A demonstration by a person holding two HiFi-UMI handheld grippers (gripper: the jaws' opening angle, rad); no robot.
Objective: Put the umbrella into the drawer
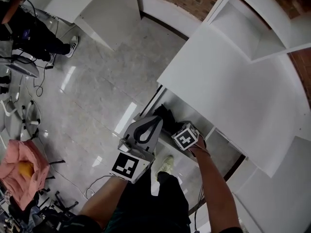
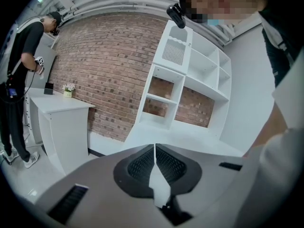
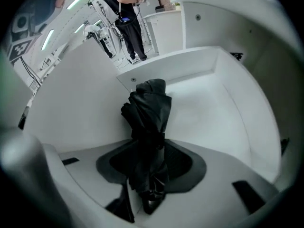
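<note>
Down inside the open drawer (image 3: 213, 103) under the white table (image 1: 228, 81), the folded black umbrella (image 3: 148, 118) ran along the right tool (image 3: 150, 148), its far end reaching toward a drawer wall. That tool gripped it near the handle end, dark cloth filling the space between both jaws. Beside the drawer's left end, the left tool (image 2: 155, 147) hung with jaws pressed together and nothing between them, facing a brick wall (image 2: 104, 65) and white shelves (image 2: 190, 80).
</note>
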